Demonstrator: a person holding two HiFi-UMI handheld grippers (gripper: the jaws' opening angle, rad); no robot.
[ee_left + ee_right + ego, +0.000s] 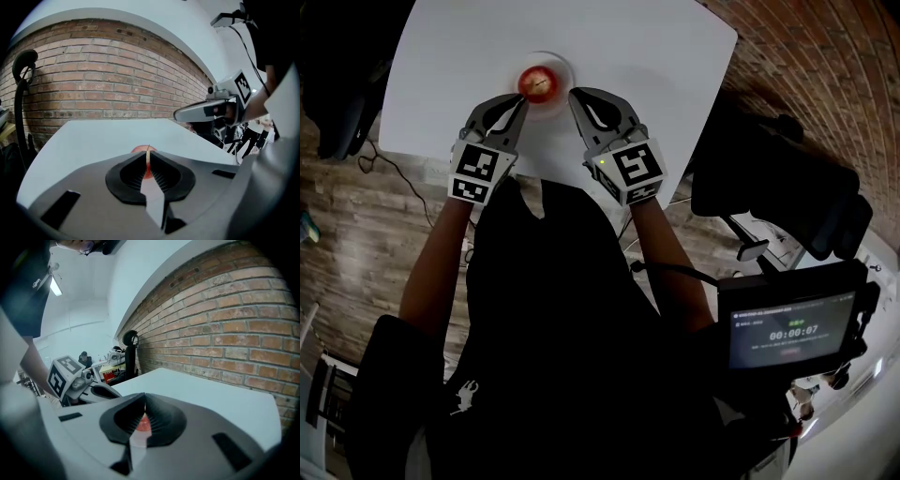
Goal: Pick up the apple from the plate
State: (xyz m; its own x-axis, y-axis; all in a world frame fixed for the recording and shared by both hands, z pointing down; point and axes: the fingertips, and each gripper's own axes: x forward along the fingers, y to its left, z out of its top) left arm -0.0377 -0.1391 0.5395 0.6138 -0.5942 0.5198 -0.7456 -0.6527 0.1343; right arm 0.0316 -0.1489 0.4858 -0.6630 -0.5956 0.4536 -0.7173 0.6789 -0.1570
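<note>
Flanking the apple (537, 83) (on its plate (567, 67)), left hand-held gripper (521, 105) and right hand-held gripper (575, 97) hover clenched, empty.

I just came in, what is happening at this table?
A person holds a tool in each hand over a white table. The apple lies on a small white plate, not yet lifted. The left tool and the right tool are close on either side of it, both with jaws closed and holding nothing.
</note>
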